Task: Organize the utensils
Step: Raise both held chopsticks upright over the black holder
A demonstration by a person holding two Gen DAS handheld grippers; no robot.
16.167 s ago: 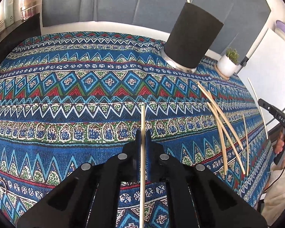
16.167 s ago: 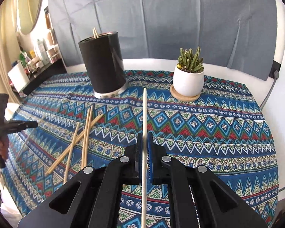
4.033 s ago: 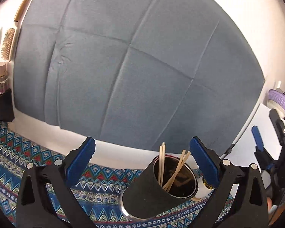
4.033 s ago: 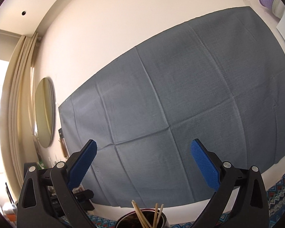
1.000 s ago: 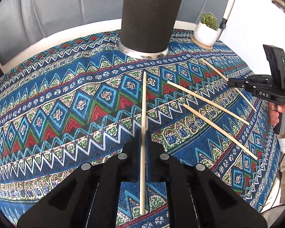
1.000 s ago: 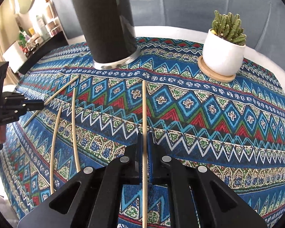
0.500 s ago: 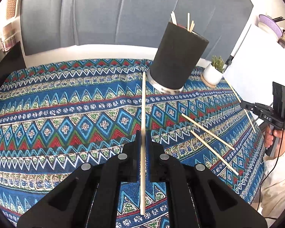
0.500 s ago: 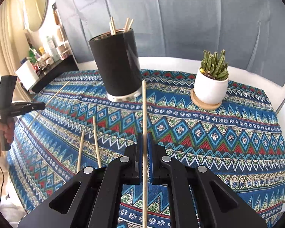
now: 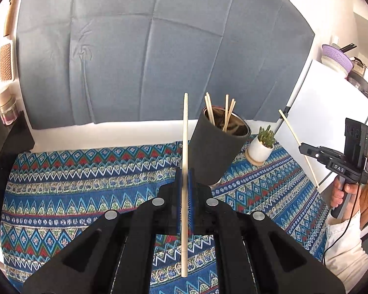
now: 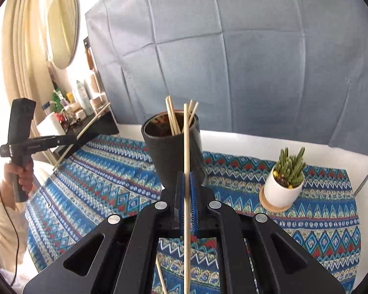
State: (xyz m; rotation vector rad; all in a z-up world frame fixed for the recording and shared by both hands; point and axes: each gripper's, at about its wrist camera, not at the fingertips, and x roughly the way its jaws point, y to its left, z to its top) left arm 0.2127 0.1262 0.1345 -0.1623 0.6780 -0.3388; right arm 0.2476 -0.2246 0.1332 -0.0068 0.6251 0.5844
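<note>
Left wrist view: left gripper [image 9: 184, 191] pinches a chopstick [image 9: 184, 132]; right gripper [image 10: 187, 196] clamps another chopstick [image 10: 186, 147] before the black holder [image 10: 174, 154].

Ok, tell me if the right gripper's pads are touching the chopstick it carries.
Touching. In the right wrist view the right gripper has its blue pads pressed against both sides of the chopstick, no gap showing, with the stick lifted above the tablecloth.

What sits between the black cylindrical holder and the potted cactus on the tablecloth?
Nothing: in the right wrist view only bare patterned blue tablecloth separates the black cylindrical holder from the white potted cactus.
</note>
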